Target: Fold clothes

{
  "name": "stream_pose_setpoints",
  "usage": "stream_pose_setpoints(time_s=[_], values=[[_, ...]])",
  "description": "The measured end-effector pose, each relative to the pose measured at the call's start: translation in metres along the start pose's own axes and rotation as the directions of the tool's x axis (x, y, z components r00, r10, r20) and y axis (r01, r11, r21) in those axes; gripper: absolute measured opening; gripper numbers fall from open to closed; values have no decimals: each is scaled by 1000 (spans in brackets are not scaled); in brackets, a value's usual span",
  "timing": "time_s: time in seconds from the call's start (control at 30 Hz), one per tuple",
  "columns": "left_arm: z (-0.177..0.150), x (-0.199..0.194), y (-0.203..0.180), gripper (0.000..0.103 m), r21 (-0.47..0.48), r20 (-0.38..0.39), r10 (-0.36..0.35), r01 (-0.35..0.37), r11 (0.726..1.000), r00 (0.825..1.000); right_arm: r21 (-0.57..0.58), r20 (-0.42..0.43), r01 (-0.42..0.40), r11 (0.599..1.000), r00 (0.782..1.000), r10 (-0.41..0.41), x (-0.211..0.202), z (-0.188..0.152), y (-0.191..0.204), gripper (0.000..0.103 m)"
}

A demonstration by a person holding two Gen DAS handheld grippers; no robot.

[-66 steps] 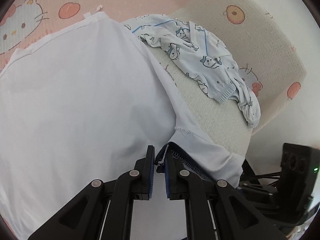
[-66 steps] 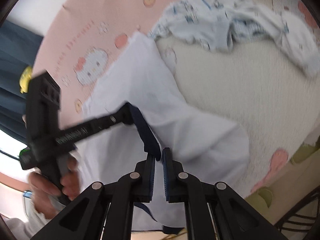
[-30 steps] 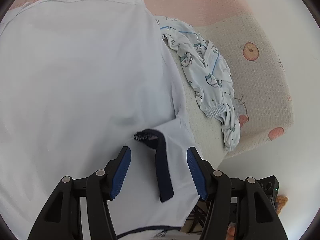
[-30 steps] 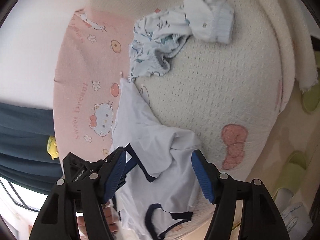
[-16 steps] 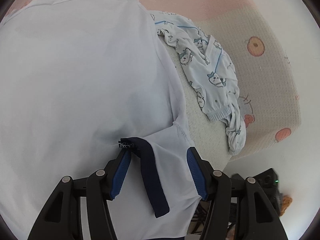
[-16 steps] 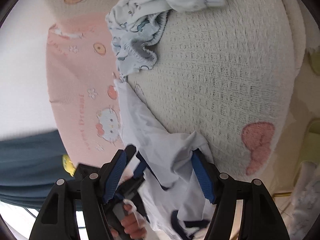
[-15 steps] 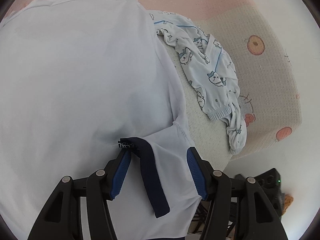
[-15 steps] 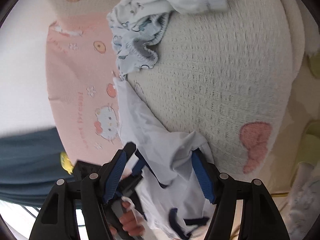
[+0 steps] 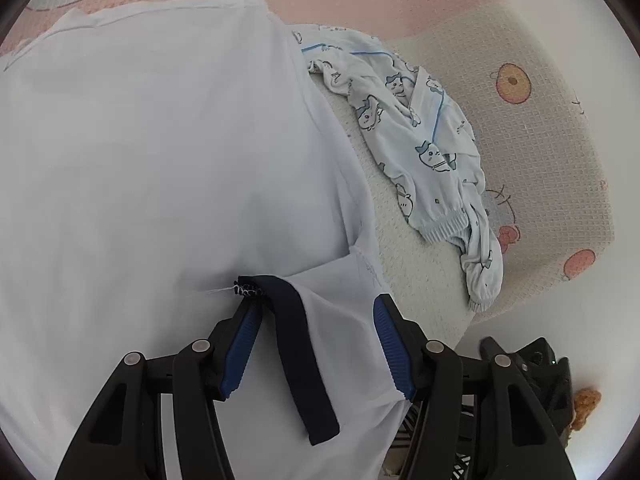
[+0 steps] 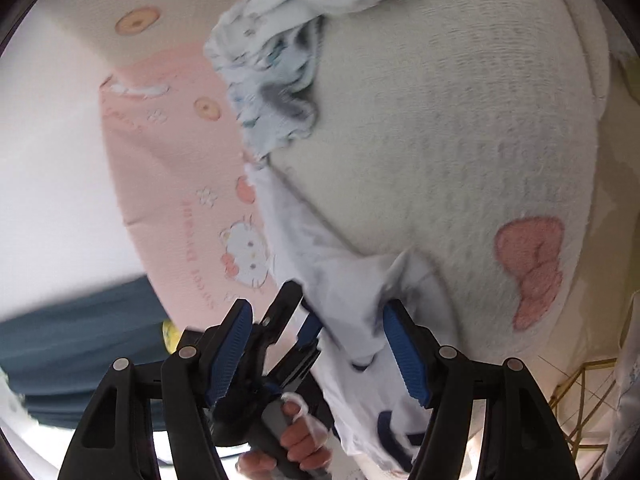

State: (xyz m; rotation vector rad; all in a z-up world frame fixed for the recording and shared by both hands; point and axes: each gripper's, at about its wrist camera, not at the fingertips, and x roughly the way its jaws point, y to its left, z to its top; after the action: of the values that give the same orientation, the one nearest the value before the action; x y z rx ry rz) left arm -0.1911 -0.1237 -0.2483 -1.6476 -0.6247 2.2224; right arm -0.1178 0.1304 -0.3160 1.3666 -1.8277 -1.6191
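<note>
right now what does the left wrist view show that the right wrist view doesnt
Only the left wrist view shows the white shirt's navy sleeve cuff lying between the open left gripper. Only the right wrist view shows the hand holding that gripper, and the open right gripper. Both show the white shirt and the printed baby garment on the blanket.

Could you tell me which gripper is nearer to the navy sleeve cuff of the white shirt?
Left. The left gripper straddles the navy sleeve cuff, open; the right gripper hangs farther back.

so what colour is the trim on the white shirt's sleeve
Dark navy trim on the white shirt; clearest in the left wrist view.
</note>
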Motion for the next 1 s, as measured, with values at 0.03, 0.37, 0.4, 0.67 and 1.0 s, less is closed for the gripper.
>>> stream_pose_setpoints(time_s=[0.03,0.37,0.4,0.67,1.0], values=[[0,0,-3,55,10,11,-5,5,1000,1000,5,7,0,1000,1000,0,-2,2,-2,67],[-7,-13,-2,14,71,49,19,-22,997,999,-183,209,368,912,921,-330,-35,6,20,8],[-8,-15,1,14,66,48,17,-20,998,999,-177,195,358,917,926,-323,-38,6,18,8],[-15,-27,11,15,57,32,2,-4,998,999,-370,276,440,818,893,-356,-57,-3,46,38],[-52,-31,-58,49,551,160,278,-319,771,947,-695,352,515,501,852,-388,-45,-45,61,66]])
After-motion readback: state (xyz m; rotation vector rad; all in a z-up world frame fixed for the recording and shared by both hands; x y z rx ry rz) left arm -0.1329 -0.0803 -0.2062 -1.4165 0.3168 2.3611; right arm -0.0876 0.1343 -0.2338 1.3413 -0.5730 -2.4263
